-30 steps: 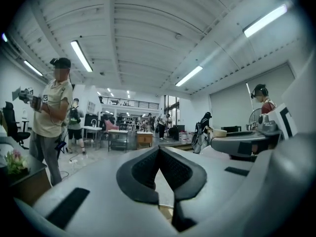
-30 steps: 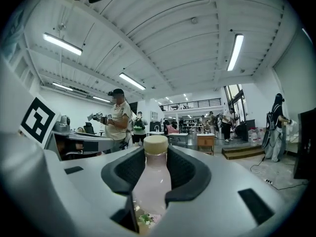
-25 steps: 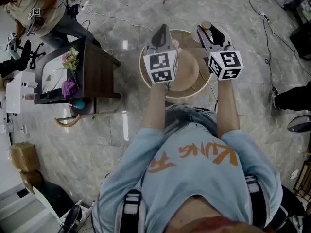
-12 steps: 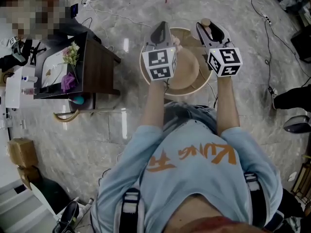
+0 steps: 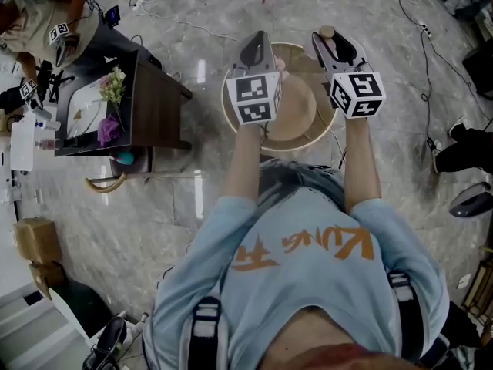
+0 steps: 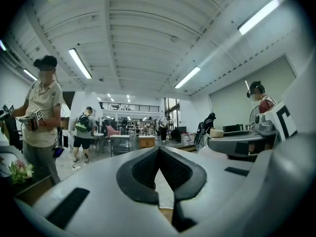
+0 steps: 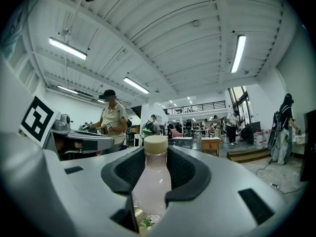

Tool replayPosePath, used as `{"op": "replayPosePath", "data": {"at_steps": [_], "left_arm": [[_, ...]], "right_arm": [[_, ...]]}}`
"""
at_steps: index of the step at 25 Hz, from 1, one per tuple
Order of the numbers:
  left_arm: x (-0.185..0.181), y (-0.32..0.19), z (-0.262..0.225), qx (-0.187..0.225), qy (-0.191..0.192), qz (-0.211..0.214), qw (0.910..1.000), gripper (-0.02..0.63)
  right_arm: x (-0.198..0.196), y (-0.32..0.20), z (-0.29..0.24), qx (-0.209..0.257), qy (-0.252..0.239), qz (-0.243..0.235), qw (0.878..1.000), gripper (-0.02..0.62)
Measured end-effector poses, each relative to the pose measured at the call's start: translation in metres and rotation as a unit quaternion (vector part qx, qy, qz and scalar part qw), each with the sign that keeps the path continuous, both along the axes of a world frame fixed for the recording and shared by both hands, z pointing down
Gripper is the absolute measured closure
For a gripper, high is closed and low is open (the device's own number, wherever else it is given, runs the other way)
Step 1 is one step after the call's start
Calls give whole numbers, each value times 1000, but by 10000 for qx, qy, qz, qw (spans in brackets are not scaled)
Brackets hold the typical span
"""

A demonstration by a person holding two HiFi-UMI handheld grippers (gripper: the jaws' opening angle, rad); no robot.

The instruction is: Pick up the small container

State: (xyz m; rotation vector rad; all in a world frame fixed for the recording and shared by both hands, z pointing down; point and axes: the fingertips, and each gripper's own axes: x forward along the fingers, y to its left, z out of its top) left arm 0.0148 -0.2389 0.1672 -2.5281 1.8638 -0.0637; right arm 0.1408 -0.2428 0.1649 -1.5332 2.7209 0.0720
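Note:
The small container (image 7: 151, 184) is a pale pink bottle with a cream cap. In the right gripper view it stands upright between the dark pads of my right gripper (image 7: 157, 157), which is shut on it. From the head view only its cap (image 5: 326, 32) shows, past the tips of the right gripper (image 5: 330, 46), held above the round wooden table (image 5: 229, 122). My left gripper (image 5: 256, 51) hovers beside it over the same table. In the left gripper view its jaws (image 6: 159, 151) meet at the tips with nothing between them.
A dark side table (image 5: 158, 106) with flowers (image 5: 113, 89) stands to the left on the marble floor. A person (image 5: 46, 14) works at the upper left. Cables (image 5: 420, 60) run across the floor on the right. A tan disc (image 5: 296, 118) lies on the round table.
Both grippers have stayed almost in place, drifting slightly farther from me. The bottle remains in the right gripper. The person at the upper left has shifted.

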Motion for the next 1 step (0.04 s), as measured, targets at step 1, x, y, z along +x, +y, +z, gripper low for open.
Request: {"op": "replayPosePath", "data": {"at_steps": [1], "left_arm": [[2, 0, 1, 0, -9, 14, 10000, 583]], "right_arm": [[2, 0, 0, 3, -4, 0, 10000, 445]]}}
